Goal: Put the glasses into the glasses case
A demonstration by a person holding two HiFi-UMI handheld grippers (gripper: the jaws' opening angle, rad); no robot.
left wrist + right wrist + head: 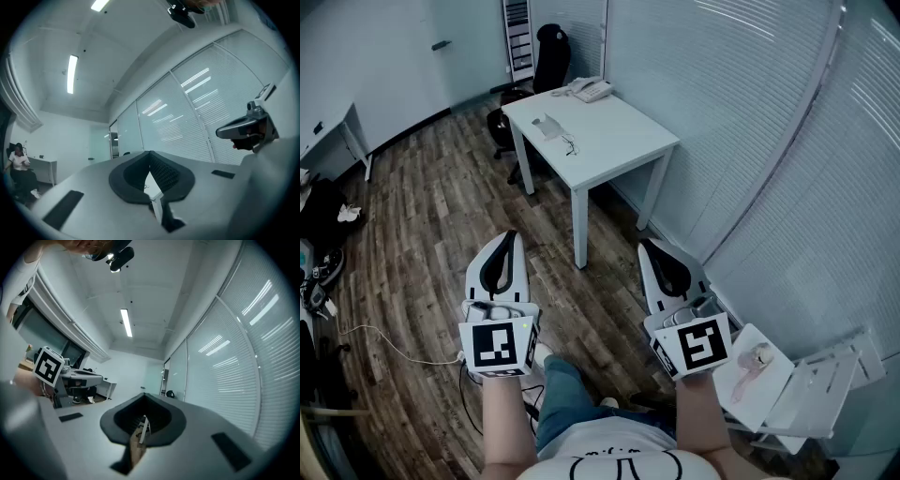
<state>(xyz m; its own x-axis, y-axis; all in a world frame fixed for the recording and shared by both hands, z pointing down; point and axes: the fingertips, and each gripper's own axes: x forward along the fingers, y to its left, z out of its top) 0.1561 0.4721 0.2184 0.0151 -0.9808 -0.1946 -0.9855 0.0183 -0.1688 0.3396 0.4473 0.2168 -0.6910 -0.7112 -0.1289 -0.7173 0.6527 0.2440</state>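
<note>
- We stand in an office room with a dark wooden floor (422, 216). Blinds (750, 112) run along the glass wall on the right, and a white table (619, 141) stands at the far centre.
- A telephone (592, 89) sits at the table's far edge.
- Nearer on the tabletop lies a small pale thing that we take for the glasses case (548, 125). Just beside it, to its near right, is a thin dark shape that may be the glasses (570, 145). Both are too small for us to be sure.
- A black office chair (551, 52) stands beyond the table's far left corner.
- We hold the left gripper (509, 234) near us on the left, well apart from the table. Its jaws are pressed together at the tips and pinch nothing.
- The right gripper (644, 246) is near us on the right. Its jaws are likewise closed tip to tip and empty.
- Each gripper carries a marker cube (499, 345) at its near end, above our hands.
- At the near right a pink object (757, 359) lies on a white board (769, 384).
</note>
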